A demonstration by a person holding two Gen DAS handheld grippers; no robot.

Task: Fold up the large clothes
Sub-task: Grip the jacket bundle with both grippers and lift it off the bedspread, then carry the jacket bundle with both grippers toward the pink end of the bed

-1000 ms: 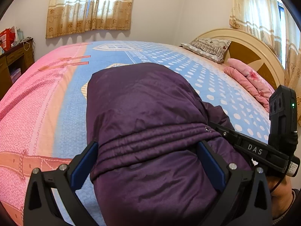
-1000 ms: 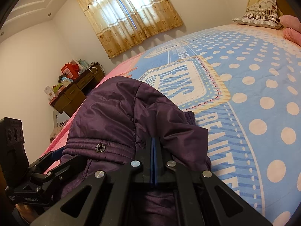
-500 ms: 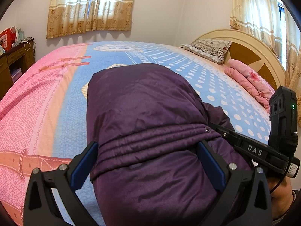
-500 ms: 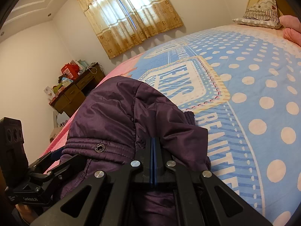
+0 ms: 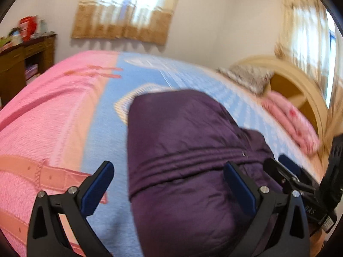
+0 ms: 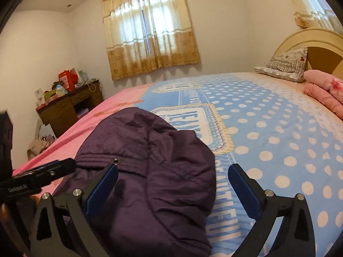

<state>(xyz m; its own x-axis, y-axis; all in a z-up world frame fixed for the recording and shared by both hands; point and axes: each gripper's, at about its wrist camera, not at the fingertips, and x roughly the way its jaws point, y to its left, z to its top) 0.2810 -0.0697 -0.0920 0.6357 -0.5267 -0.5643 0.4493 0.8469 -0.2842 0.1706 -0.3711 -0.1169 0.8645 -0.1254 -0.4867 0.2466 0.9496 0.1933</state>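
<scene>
The folded purple jacket (image 6: 150,171) lies on the bed (image 6: 278,139), toward its pink side. The right tool (image 6: 172,187) tilts downward above the jacket's near end; its jaws are opening, their pads clear of the cloth. The left tool (image 5: 168,187), at the right tool's nine o'clock, also slopes downward, jaws spread wide and gripping nothing, the jacket's near end between them.

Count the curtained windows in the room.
2. One curtained window is on the far wall beyond the bed's side; the other is beside the headboard. Others may be outside both views.
</scene>
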